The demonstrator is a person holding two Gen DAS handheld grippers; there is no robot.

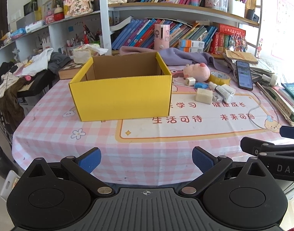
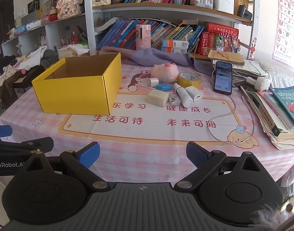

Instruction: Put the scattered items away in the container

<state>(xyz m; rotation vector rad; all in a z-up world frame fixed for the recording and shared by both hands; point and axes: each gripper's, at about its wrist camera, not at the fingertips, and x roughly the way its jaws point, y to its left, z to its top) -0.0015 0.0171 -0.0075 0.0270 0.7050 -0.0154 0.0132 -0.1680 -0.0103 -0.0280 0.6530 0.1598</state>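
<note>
An open yellow cardboard box point(image 1: 123, 96) point(image 2: 75, 94) stands on the pink checked tablecloth; its floor is hidden by the front wall. To its right lies a cluster: a pink plush pig point(image 2: 165, 73), a yellow tape roll point(image 2: 189, 79), a pale soap block point(image 2: 158, 97), a white bottle point(image 2: 183, 94), a blue piece point(image 2: 164, 87) and small white chargers point(image 2: 194, 93). My left gripper point(image 1: 146, 158) hangs open over the table's near edge, facing the box. My right gripper point(image 2: 143, 153) is open too, well short of the cluster, with nothing between its pads.
A phone point(image 2: 222, 77) on a white cable point(image 2: 223, 119) lies right of the cluster. Stacked books point(image 2: 277, 111) line the right edge. A purple cloth point(image 2: 156, 56) and full bookshelves sit behind. Clothes are heaped at the far left point(image 1: 31, 67).
</note>
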